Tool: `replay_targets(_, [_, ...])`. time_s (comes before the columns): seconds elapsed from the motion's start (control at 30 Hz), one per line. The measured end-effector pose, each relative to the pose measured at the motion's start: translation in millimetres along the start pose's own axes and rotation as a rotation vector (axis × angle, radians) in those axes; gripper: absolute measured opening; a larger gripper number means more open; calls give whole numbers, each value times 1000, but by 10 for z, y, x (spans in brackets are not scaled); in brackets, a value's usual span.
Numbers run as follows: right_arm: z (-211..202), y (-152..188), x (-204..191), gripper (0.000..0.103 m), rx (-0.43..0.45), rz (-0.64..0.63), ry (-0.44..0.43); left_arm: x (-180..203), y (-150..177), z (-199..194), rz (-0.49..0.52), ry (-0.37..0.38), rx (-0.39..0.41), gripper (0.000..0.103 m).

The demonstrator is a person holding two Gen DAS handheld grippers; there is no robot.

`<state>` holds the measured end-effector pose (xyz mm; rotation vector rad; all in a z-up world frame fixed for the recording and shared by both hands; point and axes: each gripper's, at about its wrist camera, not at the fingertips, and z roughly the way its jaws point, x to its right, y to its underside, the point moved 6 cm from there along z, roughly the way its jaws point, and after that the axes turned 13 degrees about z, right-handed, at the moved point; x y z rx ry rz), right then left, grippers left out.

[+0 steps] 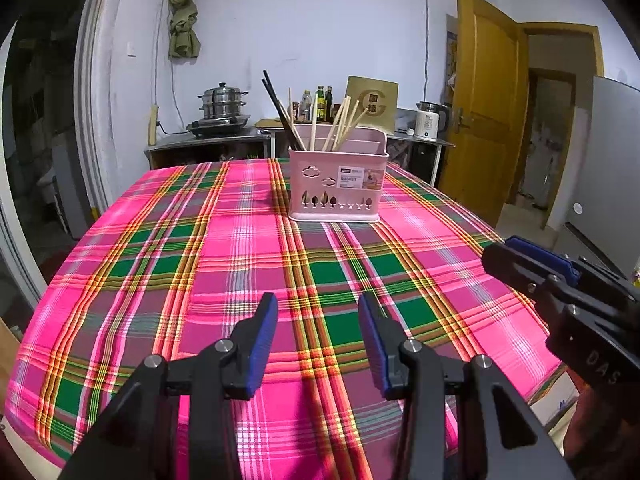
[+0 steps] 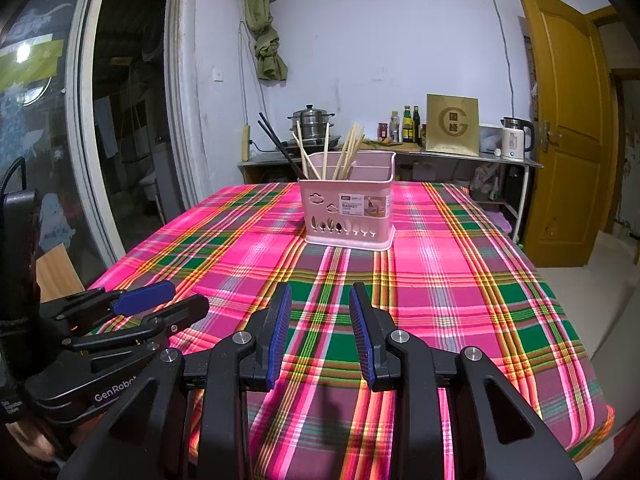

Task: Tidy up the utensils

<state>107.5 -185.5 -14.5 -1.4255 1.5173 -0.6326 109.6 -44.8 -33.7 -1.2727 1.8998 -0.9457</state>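
A pink utensil basket (image 1: 338, 186) stands upright at the far middle of the table, also in the right wrist view (image 2: 349, 211). Several wooden chopsticks (image 1: 340, 124) and a black pair (image 1: 280, 110) stand in its rear compartment. My left gripper (image 1: 318, 308) is open and empty, low over the near part of the tablecloth, well short of the basket. My right gripper (image 2: 320, 300) is open and empty, beside the left one. Each shows in the other's view: the right gripper at the right edge (image 1: 532, 264), the left gripper at the lower left (image 2: 168, 300).
The table wears a pink, green and yellow plaid cloth (image 1: 240, 264). Behind it a metal counter holds a steamer pot (image 1: 222, 104), bottles (image 1: 320, 104), a brown box (image 2: 452, 124) and a white kettle (image 2: 516, 138). A yellow door (image 2: 560, 120) stands open at the right.
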Motion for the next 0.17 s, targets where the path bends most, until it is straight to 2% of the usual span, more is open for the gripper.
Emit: replay_targets(0.17, [4, 2, 5, 31, -2, 0, -1, -6, -4, -16, -1, -5, 2, 44])
